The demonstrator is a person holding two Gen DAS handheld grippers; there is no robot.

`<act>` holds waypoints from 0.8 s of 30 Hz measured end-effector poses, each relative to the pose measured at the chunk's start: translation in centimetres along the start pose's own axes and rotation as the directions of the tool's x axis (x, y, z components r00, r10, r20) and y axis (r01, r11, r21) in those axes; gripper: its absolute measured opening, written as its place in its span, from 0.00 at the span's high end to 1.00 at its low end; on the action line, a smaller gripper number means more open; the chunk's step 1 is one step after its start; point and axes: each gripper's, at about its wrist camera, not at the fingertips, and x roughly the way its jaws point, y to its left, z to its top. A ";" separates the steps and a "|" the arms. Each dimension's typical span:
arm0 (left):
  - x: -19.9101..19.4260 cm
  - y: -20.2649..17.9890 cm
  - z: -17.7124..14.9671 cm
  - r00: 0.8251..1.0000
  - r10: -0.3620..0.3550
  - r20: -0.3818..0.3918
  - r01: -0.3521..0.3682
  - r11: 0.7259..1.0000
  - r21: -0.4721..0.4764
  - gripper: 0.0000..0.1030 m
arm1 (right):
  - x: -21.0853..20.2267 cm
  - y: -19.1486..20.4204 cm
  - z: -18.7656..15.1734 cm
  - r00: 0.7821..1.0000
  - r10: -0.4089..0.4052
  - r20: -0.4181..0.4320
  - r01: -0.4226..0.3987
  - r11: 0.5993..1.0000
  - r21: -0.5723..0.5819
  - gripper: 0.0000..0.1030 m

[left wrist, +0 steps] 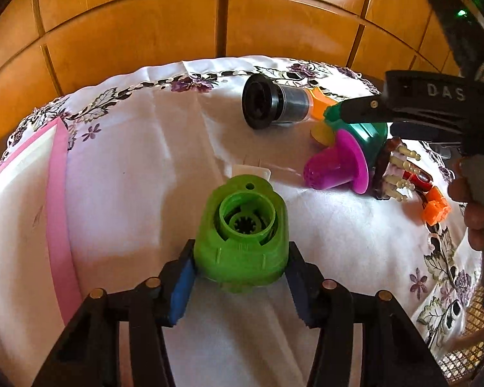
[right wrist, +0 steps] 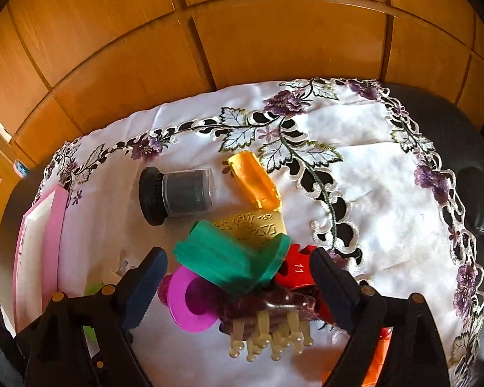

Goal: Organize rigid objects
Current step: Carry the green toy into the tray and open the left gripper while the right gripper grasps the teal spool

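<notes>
My left gripper (left wrist: 240, 267) is shut on a bright green plastic part (left wrist: 242, 235) with a round socket, held just above the white cloth. My right gripper (right wrist: 238, 271) is open, its fingers on either side of a pile of objects: a teal flanged piece (right wrist: 229, 261), a magenta flanged cup (right wrist: 190, 300), a brown hair brush (right wrist: 267, 309) with cream bristles and a red piece (right wrist: 298, 267). A black-lidded jar (right wrist: 177, 193), an orange piece (right wrist: 255, 180) and a yellow embossed piece (right wrist: 255, 227) lie just beyond. In the left wrist view the right gripper's finger (left wrist: 358, 109) rests over the teal piece (left wrist: 368, 135).
A pink and white box (left wrist: 25, 200) stands at the left of the table. An orange block (left wrist: 435, 208) lies right of the brush. The embroidered white tablecloth (right wrist: 371, 174) covers a dark table (right wrist: 468, 122). Wooden panels (right wrist: 242, 48) rise behind.
</notes>
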 end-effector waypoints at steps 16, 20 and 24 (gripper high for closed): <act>0.1 0.1 0.7 0.998 -0.062 0.002 0.062 0.998 0.018 0.49 | 1.3 0.6 0.2 0.999 -0.029 -0.022 0.028 0.999 -0.033 0.37; -0.9 0.4 0.3 0.997 -0.080 0.021 0.080 0.997 -0.009 0.49 | 1.1 0.4 0.2 0.999 -0.027 -0.020 0.027 0.999 -0.031 0.37; -2.9 0.9 0.4 0.994 -0.090 0.059 0.092 0.996 -0.024 0.49 | 1.1 0.6 0.2 0.999 -0.043 -0.016 0.042 0.998 -0.047 0.37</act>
